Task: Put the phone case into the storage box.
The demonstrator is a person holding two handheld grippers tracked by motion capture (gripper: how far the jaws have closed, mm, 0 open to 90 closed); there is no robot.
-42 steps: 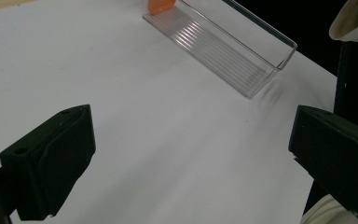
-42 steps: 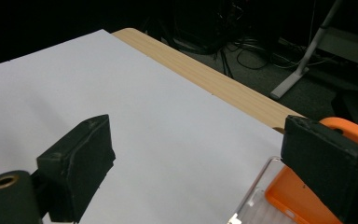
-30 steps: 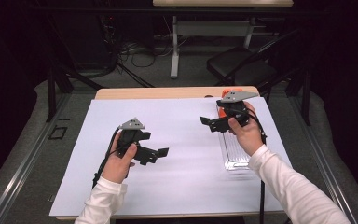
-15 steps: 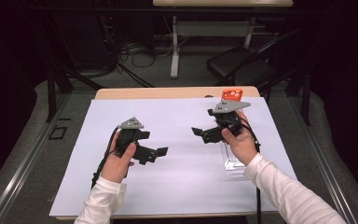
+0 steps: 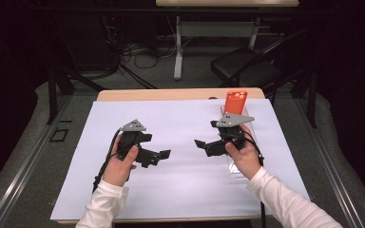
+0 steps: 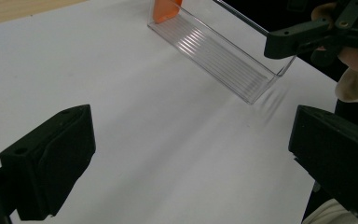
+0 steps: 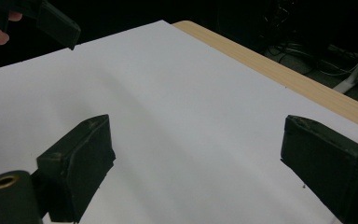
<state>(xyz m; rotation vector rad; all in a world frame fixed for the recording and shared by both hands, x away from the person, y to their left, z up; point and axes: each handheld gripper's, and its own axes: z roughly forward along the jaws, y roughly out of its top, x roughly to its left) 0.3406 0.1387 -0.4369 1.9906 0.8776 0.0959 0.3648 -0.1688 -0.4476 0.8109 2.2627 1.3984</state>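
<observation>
- Beside the clear plastic tray (image 5: 234, 164), toward the table's middle: right gripper (image 5: 203, 144), jaws spread wide, empty.
- Orange case (image 5: 235, 101) stands at tray's far end; no legible writing.
- Left gripper (image 5: 160, 156) well apart from tray, jaws released.

Even overhead light brightens the white sheet (image 5: 180, 142); surroundings from 9 through 3 o'clock stay dark. Soft shadows lie beneath the hands. Near jaws blur; the clear tray (image 6: 223, 51) shows streaked glare.
</observation>
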